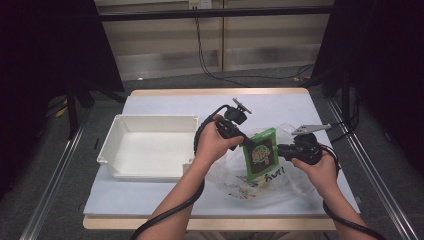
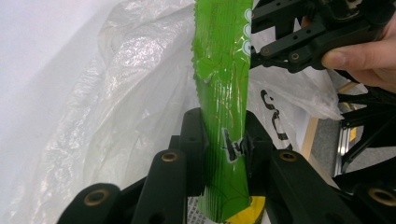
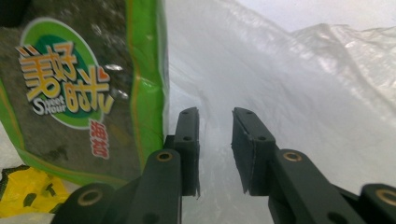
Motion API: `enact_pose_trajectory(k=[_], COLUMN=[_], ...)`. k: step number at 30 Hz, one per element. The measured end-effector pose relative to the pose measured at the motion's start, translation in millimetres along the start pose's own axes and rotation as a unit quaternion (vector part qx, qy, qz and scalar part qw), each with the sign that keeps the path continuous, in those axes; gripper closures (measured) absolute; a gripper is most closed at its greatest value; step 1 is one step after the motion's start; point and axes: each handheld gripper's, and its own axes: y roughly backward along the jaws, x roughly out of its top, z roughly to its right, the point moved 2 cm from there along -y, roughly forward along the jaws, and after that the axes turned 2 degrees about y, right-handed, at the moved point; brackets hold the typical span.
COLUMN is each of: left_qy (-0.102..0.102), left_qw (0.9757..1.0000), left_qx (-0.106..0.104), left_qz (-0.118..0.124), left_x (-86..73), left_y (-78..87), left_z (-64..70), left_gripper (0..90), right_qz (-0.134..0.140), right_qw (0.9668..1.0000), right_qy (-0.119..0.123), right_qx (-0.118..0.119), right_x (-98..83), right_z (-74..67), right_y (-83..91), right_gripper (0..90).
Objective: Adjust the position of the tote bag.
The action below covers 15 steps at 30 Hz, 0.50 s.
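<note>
A green snack packet [image 1: 260, 155] with a round logo stands upright over a clear plastic bag [image 1: 235, 180] on the table. My left gripper [image 1: 247, 142] is shut on the packet's edge; in the left gripper view both pads [image 2: 194, 135] press the green foil [image 2: 222, 70]. My right gripper [image 1: 285, 150] sits just to the right of the packet. In the right gripper view its jaws [image 3: 215, 121] stand a little apart with thin bag film [image 3: 303, 93] running between them, the pads not pressing, and the packet [image 3: 84, 93] is beside the left jaw.
A white rectangular tray [image 1: 150, 145] sits at the left of the pale table [image 1: 200, 105]. A yellow wrapper [image 3: 23, 186] lies under the packet. Black stands and cables flank the table on both sides.
</note>
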Motion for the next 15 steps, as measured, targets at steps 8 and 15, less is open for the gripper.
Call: enact_pose_trajectory(k=[8,15], left_qy=[-0.004,0.002], left_qw=[1.0000,0.9998], left_qx=[0.006,0.008], left_qz=[0.000,0.015], left_x=[3.4,3.5], left_y=[12.8,20.5], left_z=[2.8,2.4], left_gripper=[75.0,75.0], right_qz=[0.003,0.007], right_qw=[1.0000,1.0000], right_qy=[0.001,0.000], right_qx=[0.008,0.003], right_x=[1.4,4.3], right_z=[-3.7,-4.2], right_y=[2.3,4.3], right_gripper=[69.5,64.6])
